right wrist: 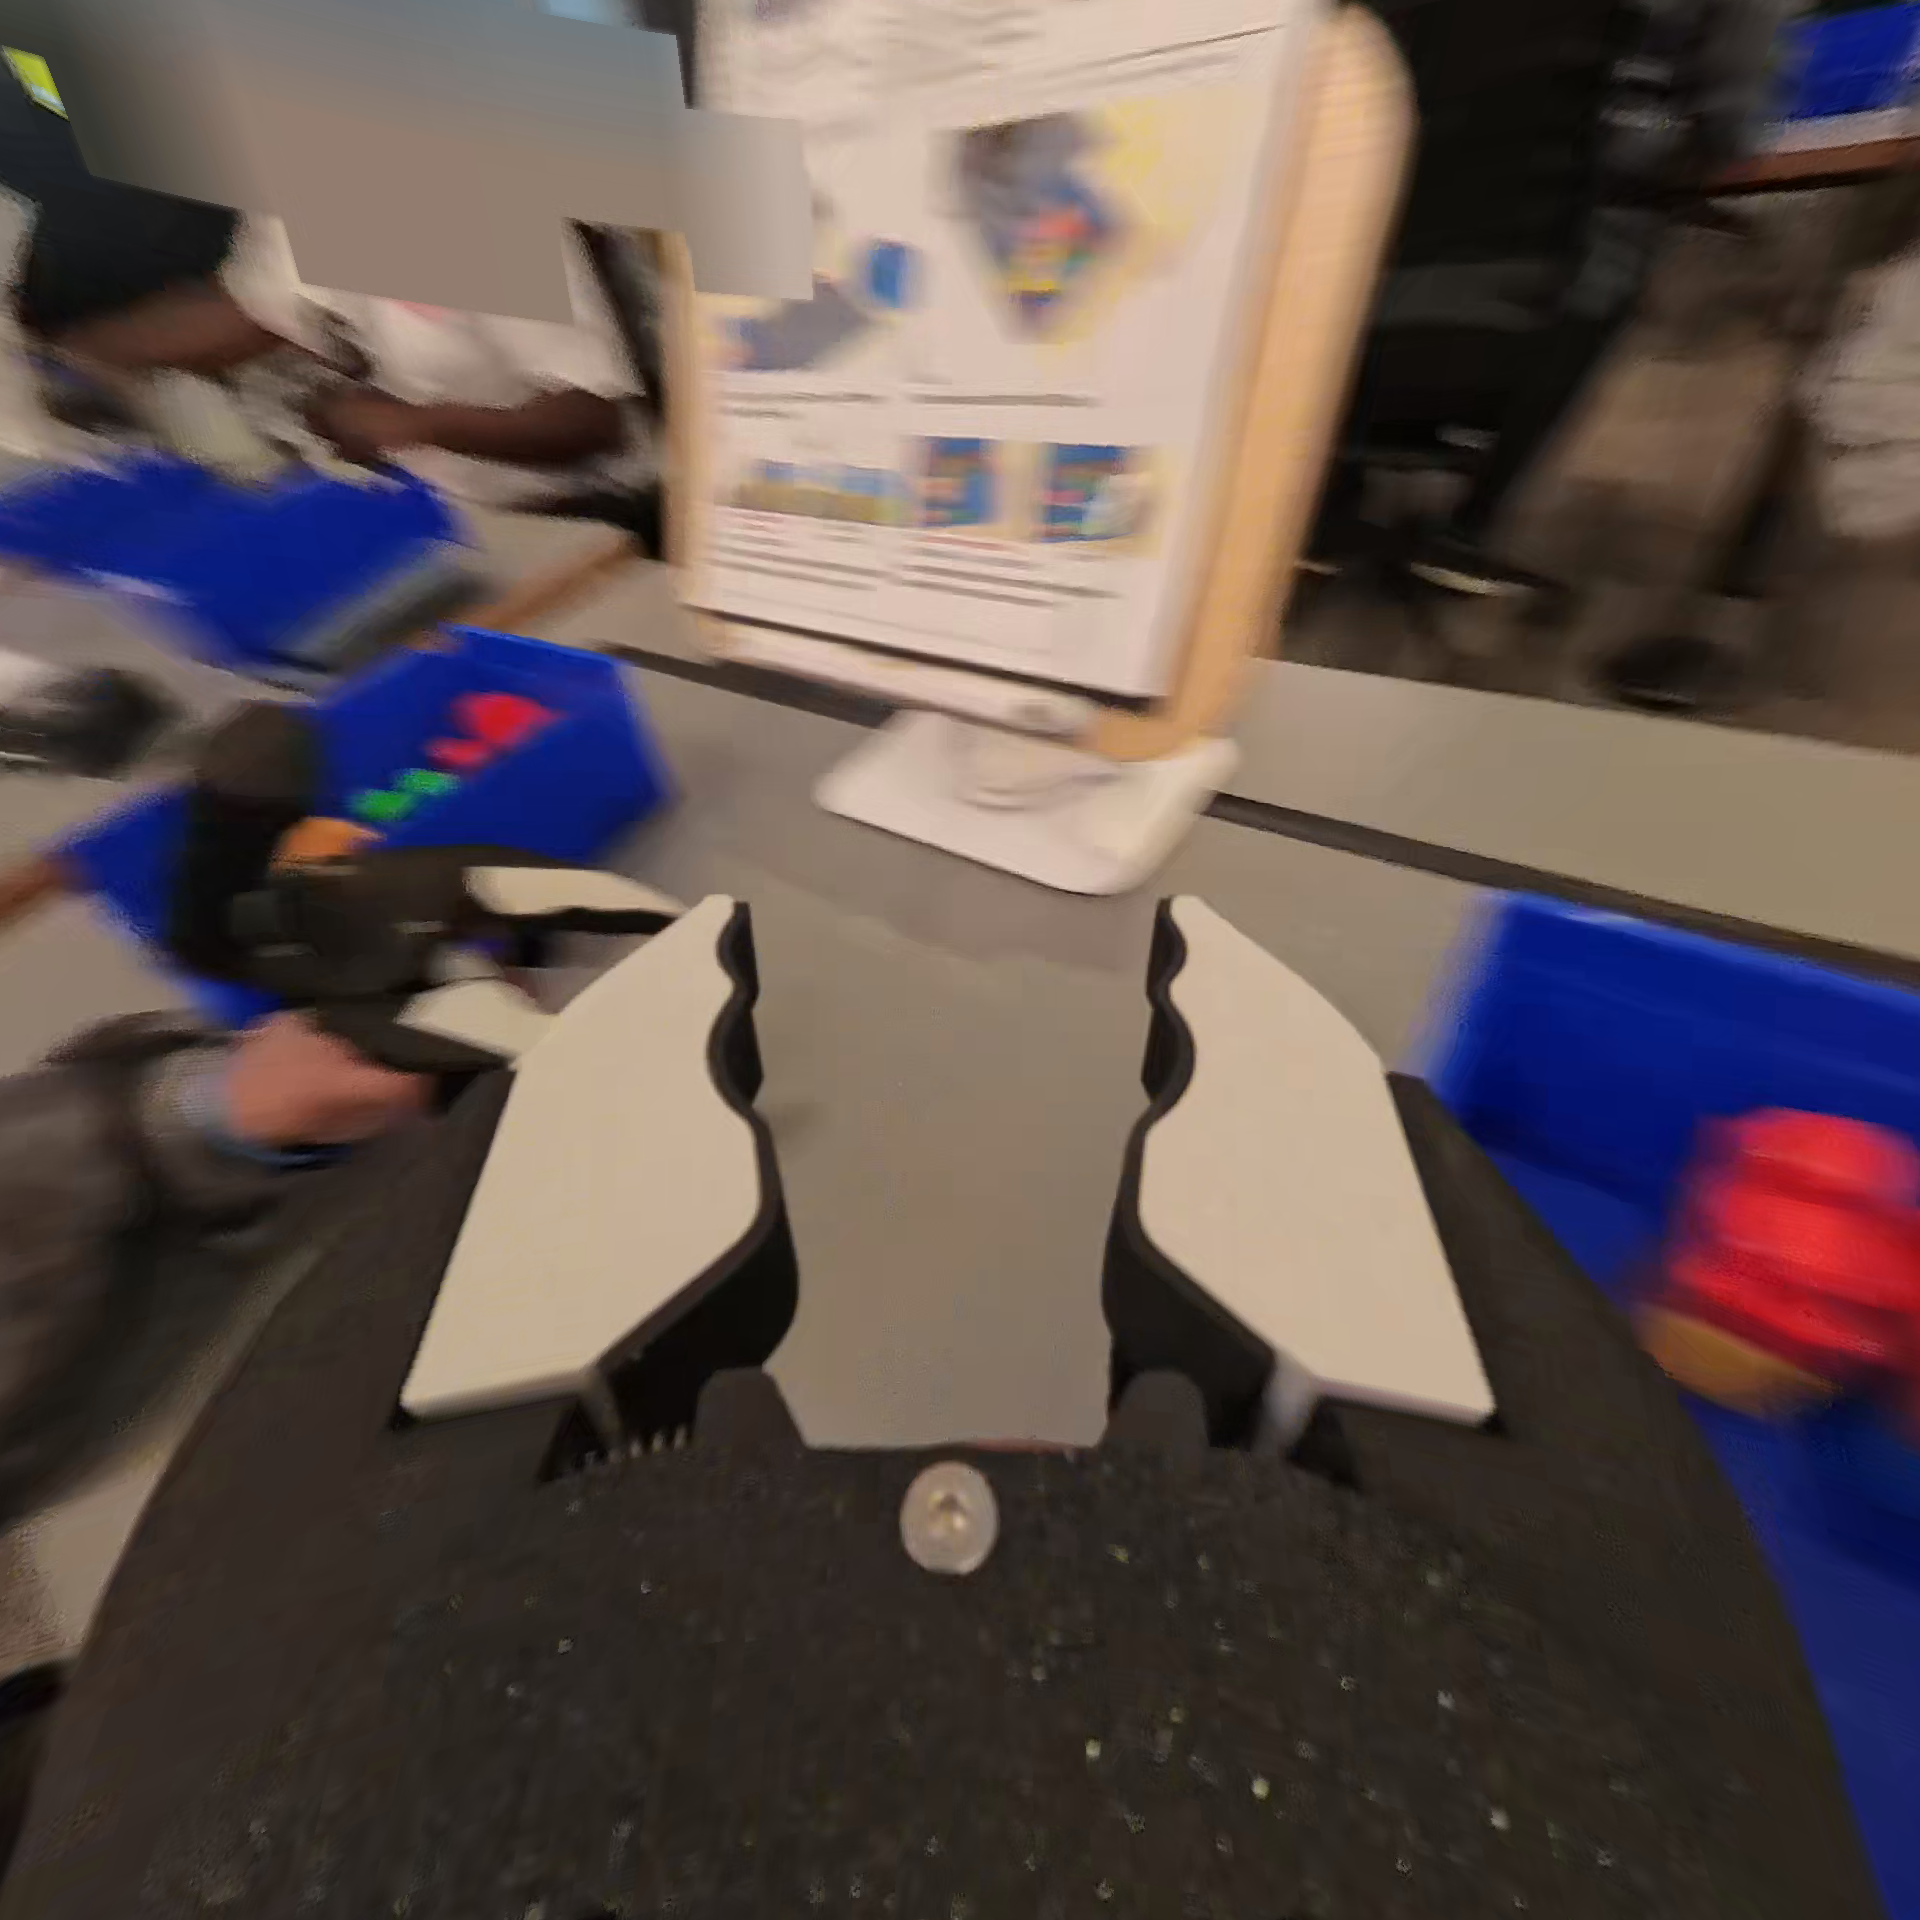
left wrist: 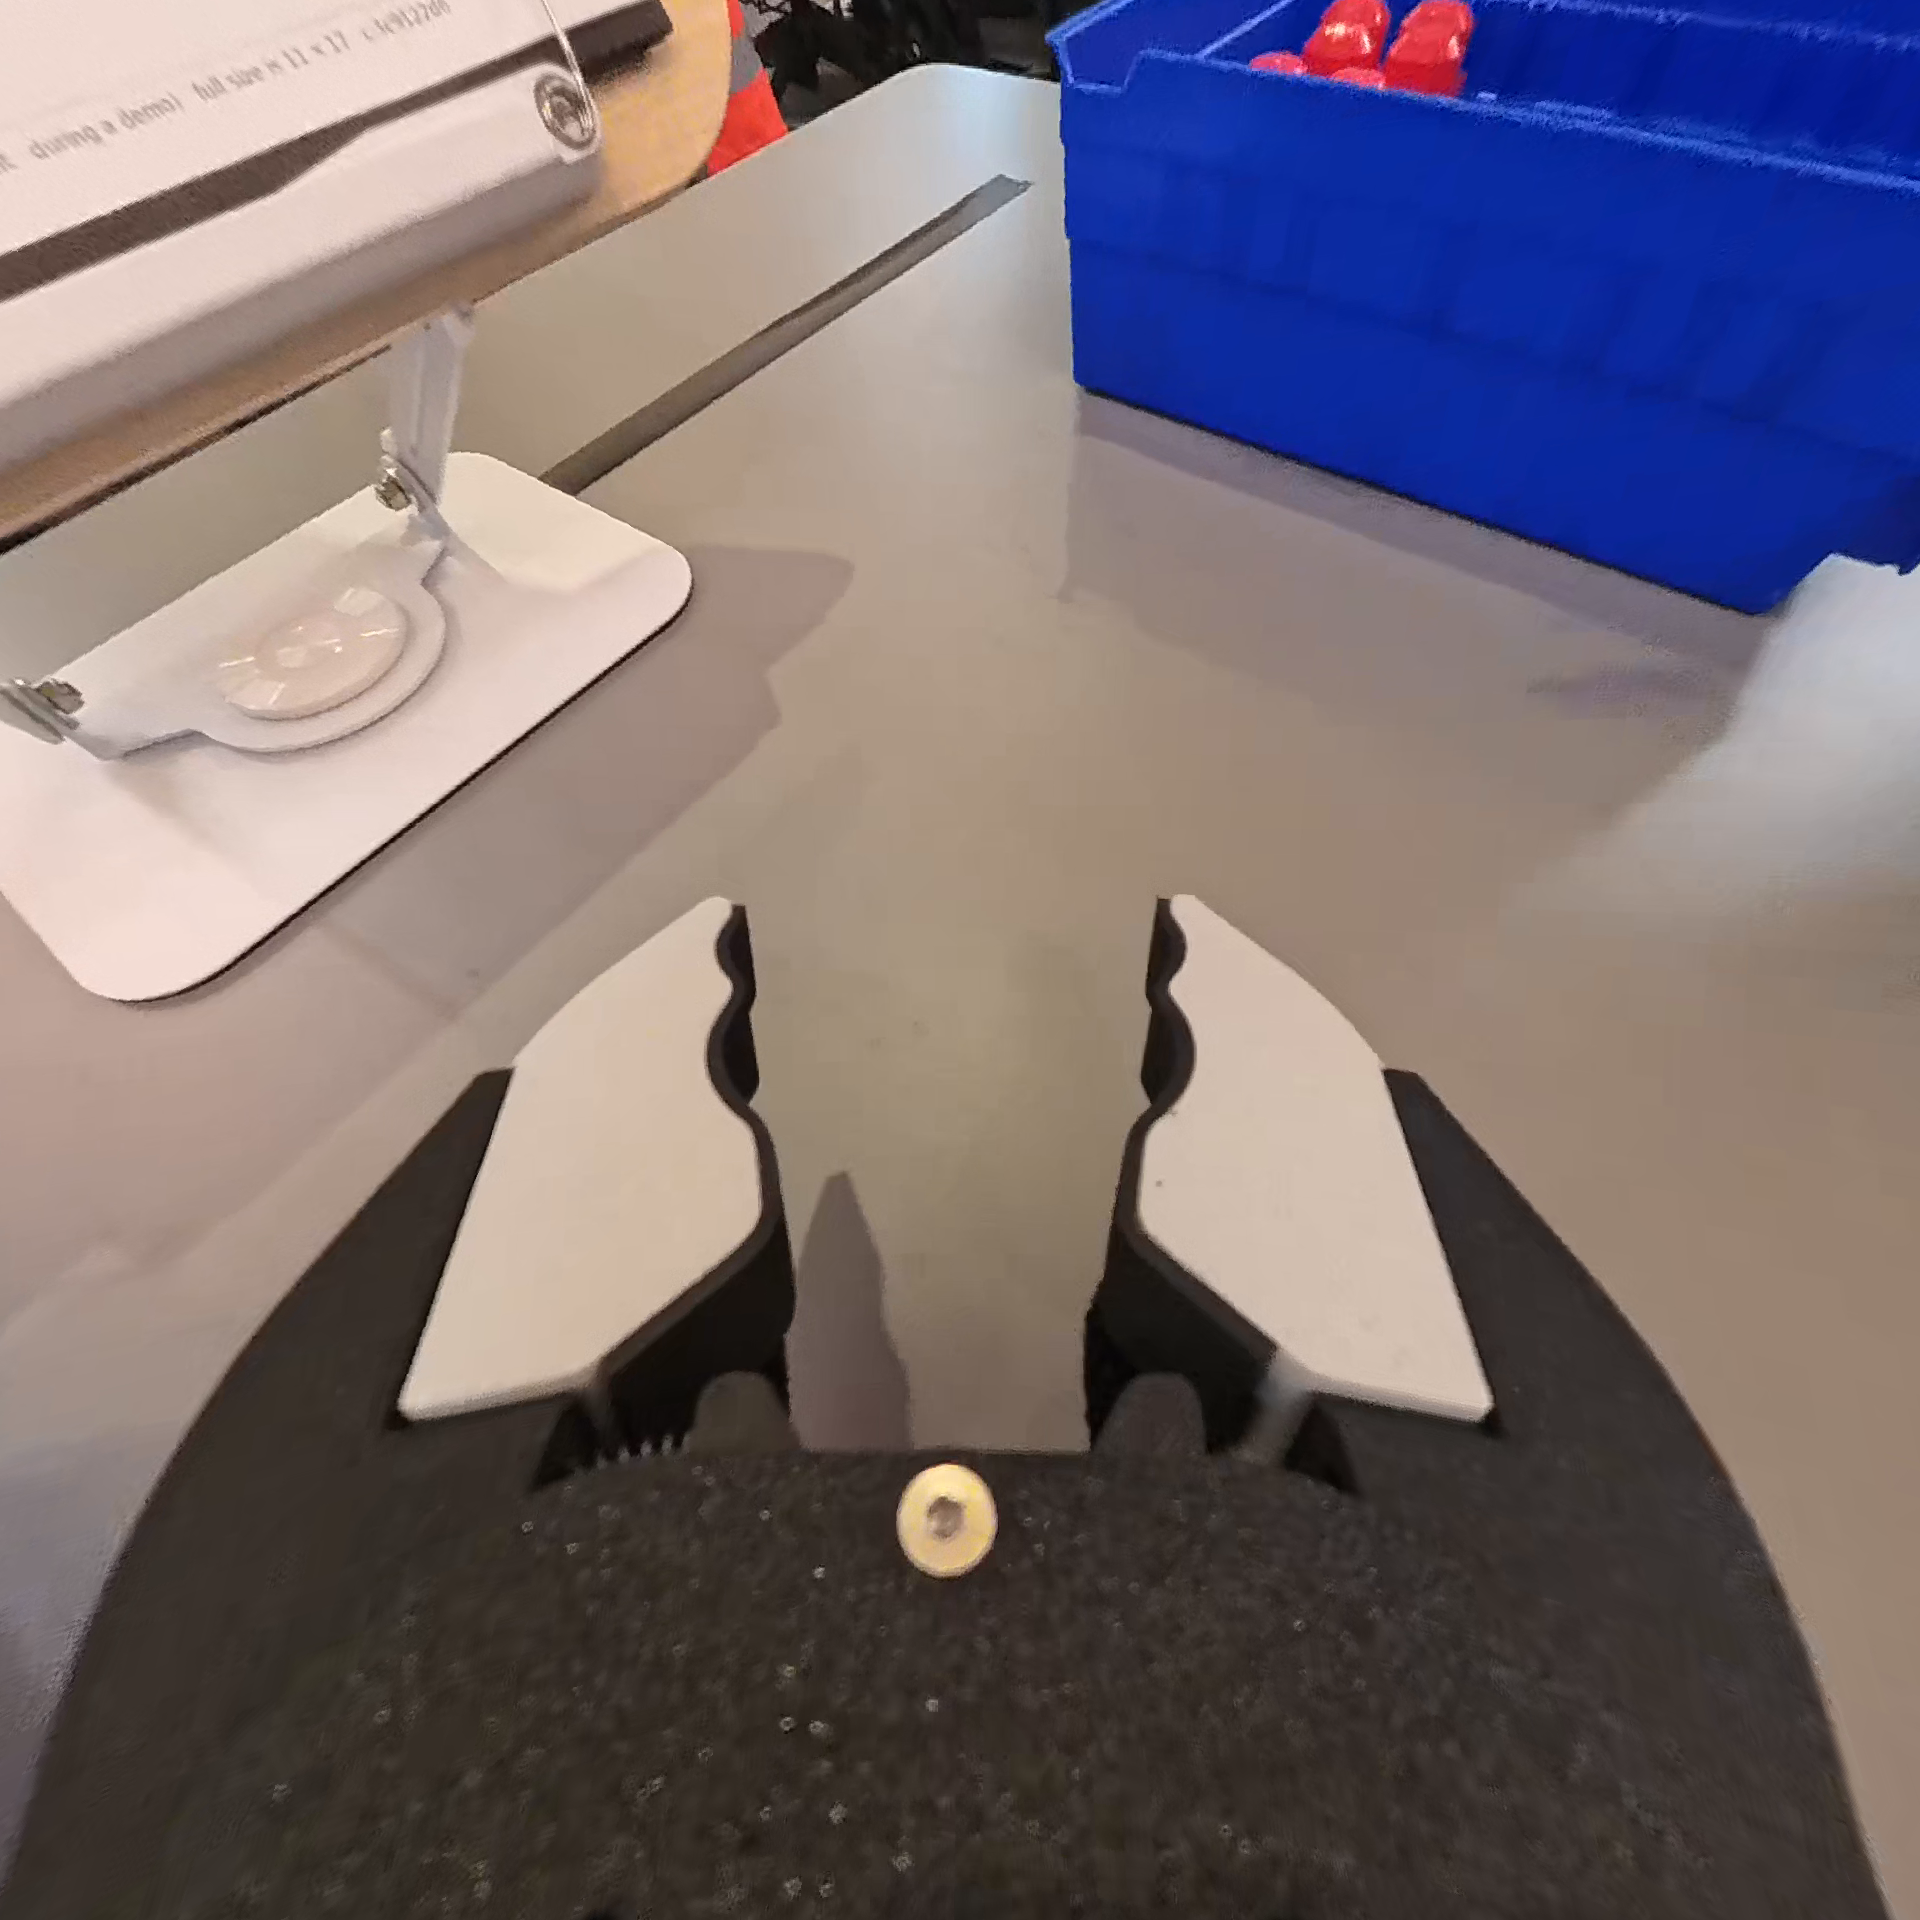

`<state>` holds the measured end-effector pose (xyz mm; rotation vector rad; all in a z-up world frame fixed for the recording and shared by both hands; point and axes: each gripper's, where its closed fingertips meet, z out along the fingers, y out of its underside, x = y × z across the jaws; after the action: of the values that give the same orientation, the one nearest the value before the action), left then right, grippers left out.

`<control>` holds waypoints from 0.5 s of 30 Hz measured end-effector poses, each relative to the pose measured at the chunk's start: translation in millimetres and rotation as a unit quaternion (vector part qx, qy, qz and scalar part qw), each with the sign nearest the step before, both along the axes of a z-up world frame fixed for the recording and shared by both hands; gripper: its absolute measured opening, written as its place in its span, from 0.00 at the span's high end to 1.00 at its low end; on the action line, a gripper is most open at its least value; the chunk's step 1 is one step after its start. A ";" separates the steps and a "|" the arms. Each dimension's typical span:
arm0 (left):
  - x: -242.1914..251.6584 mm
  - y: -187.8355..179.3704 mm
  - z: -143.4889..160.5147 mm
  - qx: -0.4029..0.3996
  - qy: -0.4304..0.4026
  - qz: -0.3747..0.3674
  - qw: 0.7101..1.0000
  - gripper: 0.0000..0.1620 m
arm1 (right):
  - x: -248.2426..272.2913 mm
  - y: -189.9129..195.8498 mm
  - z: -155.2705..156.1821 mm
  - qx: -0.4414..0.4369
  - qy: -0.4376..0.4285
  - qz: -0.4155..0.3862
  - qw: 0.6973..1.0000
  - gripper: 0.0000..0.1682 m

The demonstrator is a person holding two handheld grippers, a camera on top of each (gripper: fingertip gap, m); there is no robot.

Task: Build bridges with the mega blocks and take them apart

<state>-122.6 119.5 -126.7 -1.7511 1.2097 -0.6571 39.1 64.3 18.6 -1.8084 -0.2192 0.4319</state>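
My left gripper (left wrist: 951, 920) is open and empty over the grey table (left wrist: 1039, 727). A blue bin (left wrist: 1486, 312) stands at the far right of the left wrist view with red blocks (left wrist: 1371, 47) inside. My right gripper (right wrist: 951, 920) is open and empty above the table; this view is blurred. A blue bin (right wrist: 1621, 1039) at its right holds red blocks (right wrist: 1808, 1236). Another blue bin (right wrist: 540, 748) at the left holds red and green blocks (right wrist: 416, 790). The left gripper (right wrist: 499, 935) shows in front of that bin, held by a hand (right wrist: 301, 1091).
A white stand base (left wrist: 343, 717) carries a sign board (left wrist: 260, 208) at the left of the left wrist view. The same board (right wrist: 987, 364) on its stand (right wrist: 1029, 800) faces the right gripper. A dark seam (left wrist: 790, 322) crosses the table. People stand behind the table. It is some 35 cm from my right tips to the dark seam (left wrist: 790, 322).
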 end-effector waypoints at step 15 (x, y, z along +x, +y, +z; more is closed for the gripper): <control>-71.4 -84.7 67.7 -0.016 -0.047 0.004 0.999 0.54 | -109.7 -19.1 -116.2 0.033 0.031 0.100 0.994 0.64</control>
<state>-193.9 34.9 -59.0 -1.7313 1.1322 -0.7488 -70.6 45.2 -97.6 -1.7130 -0.3701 0.6141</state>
